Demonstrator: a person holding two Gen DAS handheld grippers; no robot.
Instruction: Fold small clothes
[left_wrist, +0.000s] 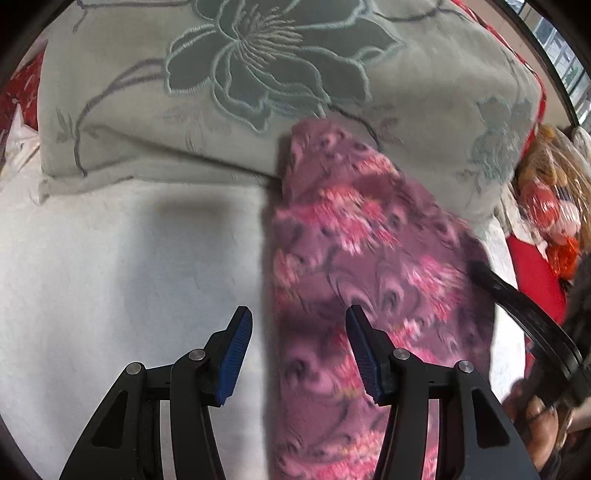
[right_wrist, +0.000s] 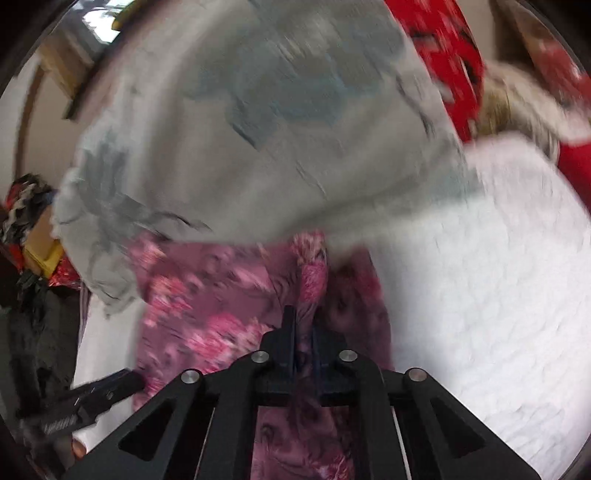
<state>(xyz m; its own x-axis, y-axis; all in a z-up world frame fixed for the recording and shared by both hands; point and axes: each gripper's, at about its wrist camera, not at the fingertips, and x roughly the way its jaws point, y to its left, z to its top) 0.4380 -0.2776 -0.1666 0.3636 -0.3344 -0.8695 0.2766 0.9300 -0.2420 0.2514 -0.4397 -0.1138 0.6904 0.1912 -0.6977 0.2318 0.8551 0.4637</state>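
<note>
– Left gripper (left_wrist: 299, 354)?
– Wide open, nothing in it. Blue pads (left_wrist: 236, 354) hang over the white bedsheet (left_wrist: 110, 277); the purple-pink floral garment (left_wrist: 369, 258) lies just right, top edge vs. the grey embroidered pillow (left_wrist: 258, 92).
– Right wrist cam?
– Blurry. Right gripper (right_wrist: 303, 332) pinched tight on a fold of that garment (right_wrist: 207, 302), pillow (right_wrist: 258, 147) behind.

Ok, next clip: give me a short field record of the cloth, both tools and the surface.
garment: pink-purple patterned cloth, lying partly on the white sheet
left tool: open, empty, its right finger over the cloth
right tool: shut on a bunched fold of the cloth
backdrop: grey flowered pillow, touching the cloth's far end
image quality: right wrist view blurred
</note>
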